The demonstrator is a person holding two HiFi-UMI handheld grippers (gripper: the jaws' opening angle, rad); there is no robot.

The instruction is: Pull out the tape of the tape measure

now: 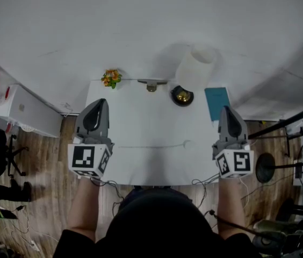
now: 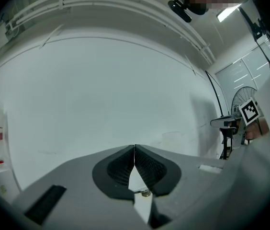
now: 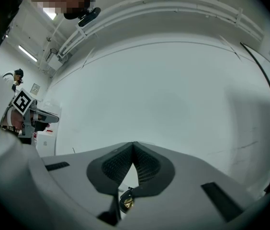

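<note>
The left tool [image 1: 99,105] and right tool [image 1: 228,110] are smooth grey moulded plastic, each tapering to a rounded beak and carrying a white cube with black square markers. Each tool's own view shows its jaws closed, tips together and nothing gripped. The left tool's pads [image 2: 149,169] and the right tool's pads [image 3: 147,166] are dark with a fine mesh-like grid.

The table [image 1: 141,112] is a matte white rectangle. As far as can be made out, the tape measure [image 1: 187,143] is a small pale round case lying flat between the tools, nearer the right one. Its tape [image 1: 146,146] is a thin pale strip reaching from the case toward 9 o'clock. Neither tool touches either one.

Along the table's 12 o'clock edge:
- At 11 o'clock, a small bunch of orange and green flowers [image 1: 111,78].
- At 12, a flat metallic fitting [image 1: 151,84].
- Just past 12, a round black base with a shiny gold dome [image 1: 182,95].
- Behind the dome, a tall white cylinder [image 1: 197,66].
- At 1 o'clock, a flat teal notebook [image 1: 217,102].

The wall [image 1: 151,20] beyond is plain white. The floor [image 1: 49,160] is brown wood planking with loose cables.
- At 9 o'clock, a white box-shaped cabinet [image 1: 25,110] and a black office chair [image 1: 1,149].
- At 3 o'clock, black stands [image 1: 280,168].
</note>
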